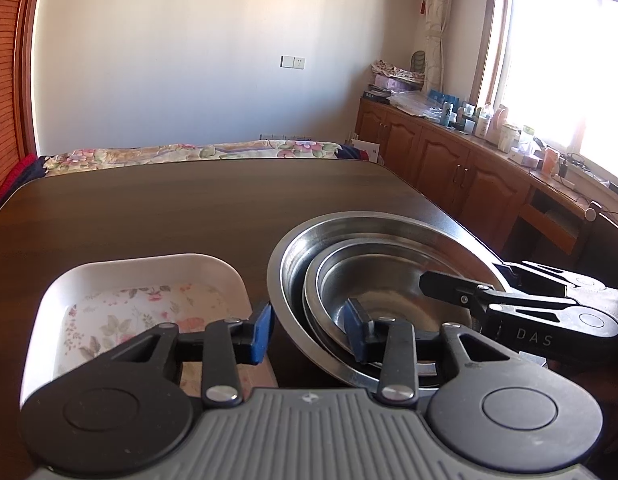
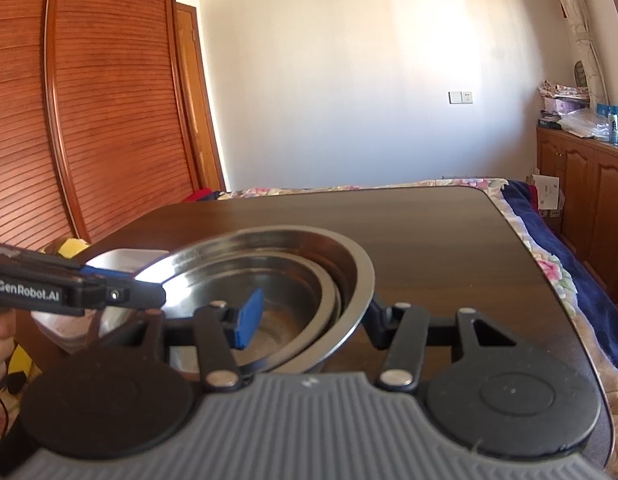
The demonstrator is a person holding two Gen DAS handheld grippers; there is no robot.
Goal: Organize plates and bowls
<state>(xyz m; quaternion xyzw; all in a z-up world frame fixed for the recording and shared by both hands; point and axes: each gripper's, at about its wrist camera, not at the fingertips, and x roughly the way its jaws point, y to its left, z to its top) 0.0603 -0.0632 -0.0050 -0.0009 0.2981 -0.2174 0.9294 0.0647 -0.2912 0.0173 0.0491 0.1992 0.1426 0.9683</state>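
Nested round stainless-steel bowls (image 1: 373,276) on dark wooden bench (image 1: 169,208), right of white floral rectangular dish (image 1: 141,292). Left gripper (image 1: 309,330) jaws astride near-left rim, right gripper (image 2: 309,312) jaws astride right rim; clamping unclear.

Floral white tray (image 1: 145,276), silver bowls (image 1: 373,248)

On my right gripper (image 1: 449,284), seen from my left side, white letters on the black arm read "DAS" — the rest is cut off. On my left gripper (image 2: 121,280), seen from my right, the black arm carries "GenRobot.AI" in white — nothing else I can read.
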